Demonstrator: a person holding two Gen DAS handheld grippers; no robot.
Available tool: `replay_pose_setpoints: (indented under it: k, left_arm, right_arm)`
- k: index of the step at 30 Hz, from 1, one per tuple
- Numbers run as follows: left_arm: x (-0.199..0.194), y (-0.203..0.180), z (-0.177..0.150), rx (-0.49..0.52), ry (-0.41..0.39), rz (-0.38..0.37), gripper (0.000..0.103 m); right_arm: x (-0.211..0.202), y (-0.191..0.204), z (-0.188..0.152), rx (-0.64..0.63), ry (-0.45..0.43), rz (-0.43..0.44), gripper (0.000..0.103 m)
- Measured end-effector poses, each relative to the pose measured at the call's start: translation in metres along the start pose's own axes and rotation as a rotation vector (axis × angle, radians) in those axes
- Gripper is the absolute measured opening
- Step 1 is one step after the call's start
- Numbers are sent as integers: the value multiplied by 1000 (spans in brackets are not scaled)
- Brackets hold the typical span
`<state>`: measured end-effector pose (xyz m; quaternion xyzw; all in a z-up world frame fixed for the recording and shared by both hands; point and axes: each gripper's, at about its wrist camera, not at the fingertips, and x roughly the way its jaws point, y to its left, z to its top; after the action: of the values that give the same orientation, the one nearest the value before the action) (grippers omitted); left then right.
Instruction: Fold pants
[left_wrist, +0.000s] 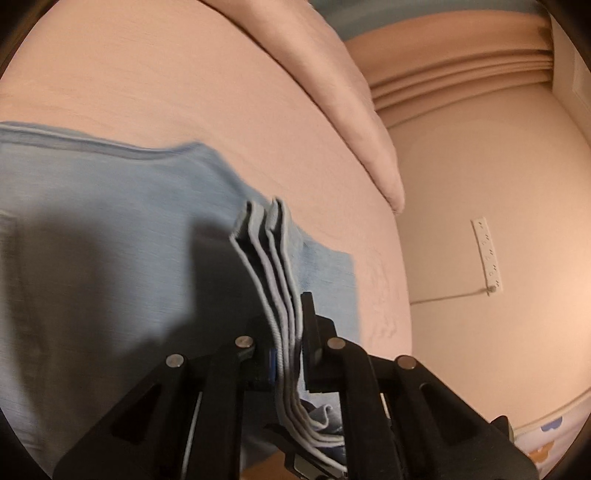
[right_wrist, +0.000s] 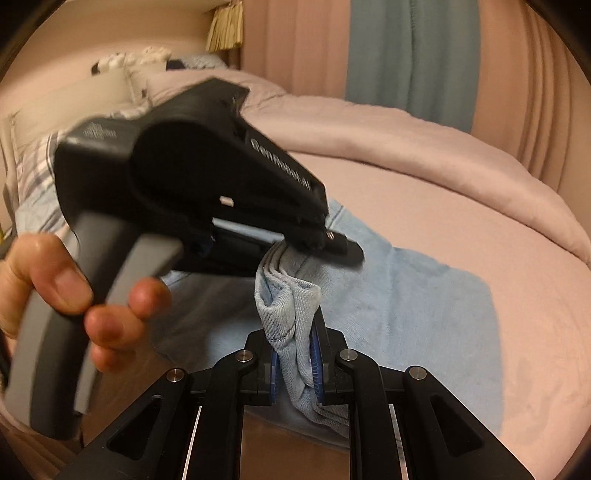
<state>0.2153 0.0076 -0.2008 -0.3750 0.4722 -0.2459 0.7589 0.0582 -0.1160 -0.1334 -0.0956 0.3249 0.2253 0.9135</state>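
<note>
On the pink bed (left_wrist: 184, 92), the light blue pants (left_wrist: 110, 206) are spread flat, and I've got one end bunched up off the sheet. My left gripper (left_wrist: 286, 332) is clamped tight on a stack of folded edges, several layers squeezed between the fingers. My right gripper (right_wrist: 295, 354) is pinching a wad of the same denim just beside it, blue pads (right_wrist: 316, 350) pressed into the cloth. From the right wrist view you can see my left hand (right_wrist: 55, 284) wrapped around the other handle.
</note>
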Motion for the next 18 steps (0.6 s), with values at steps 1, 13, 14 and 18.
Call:
replay_pose_setpoints:
  k: [1,13,14,18]
  left_arm:
    - [0,5,0,-8,0,7,6]
    - [-1,15,-1,50,5,211,17]
    - [-6,12,-1,73,-5,243,17]
    - [-22,2,0,174,-59,342,17]
  right_arm:
    - [5,2,1,2,9,8,15]
    - [23,-16,2,75,116,167,43]
    - [15,-22,4,96,101,196,43]
    - [-22,-66,14,212,14,254,43]
